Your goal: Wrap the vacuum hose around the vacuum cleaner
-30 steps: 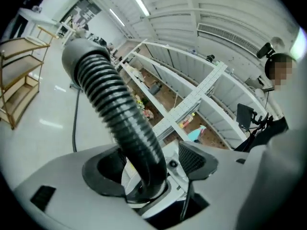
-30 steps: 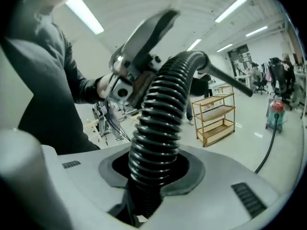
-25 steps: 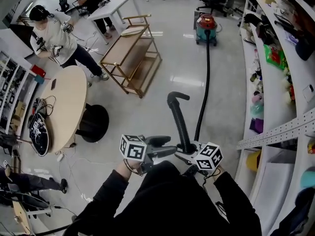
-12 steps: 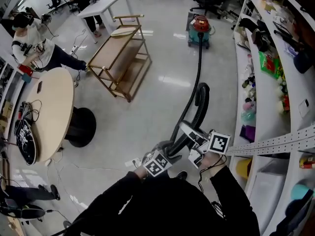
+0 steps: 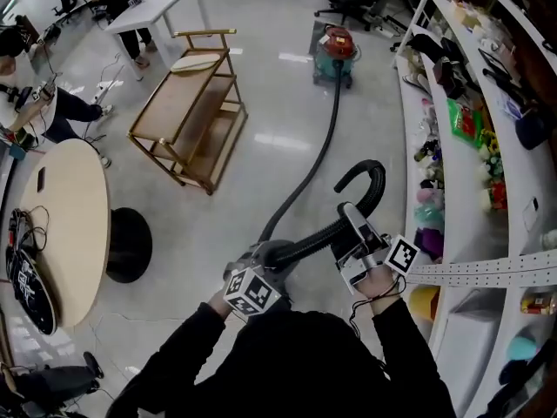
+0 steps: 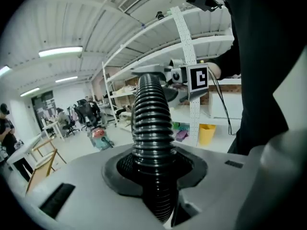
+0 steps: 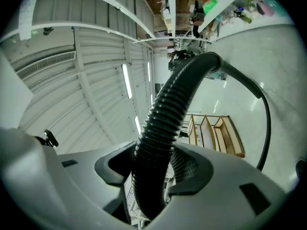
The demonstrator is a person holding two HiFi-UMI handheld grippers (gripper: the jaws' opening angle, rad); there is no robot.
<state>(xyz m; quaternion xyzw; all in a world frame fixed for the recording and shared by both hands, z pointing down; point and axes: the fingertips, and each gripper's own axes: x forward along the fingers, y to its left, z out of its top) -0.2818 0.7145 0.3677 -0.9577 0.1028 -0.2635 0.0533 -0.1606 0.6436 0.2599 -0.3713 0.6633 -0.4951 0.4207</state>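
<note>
Hose (image 5: 309,240) in L gripper (image 5: 264,257), just closing; R gripper (image 5: 348,214), just opening, prob. gripped

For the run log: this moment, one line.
left gripper just closed on hose | right gripper grips hose, just eased | vacuum far

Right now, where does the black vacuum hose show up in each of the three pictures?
Head view: the hose runs from the vacuum cleaner, top centre, down to lower centre, then curls into a hook on the right.
Left gripper view: dead centre, ribbed, rising from the bottom edge.
Right gripper view: centre, rising and bending right.
Shared landmark: the wooden trolley, seen in all three.
</note>
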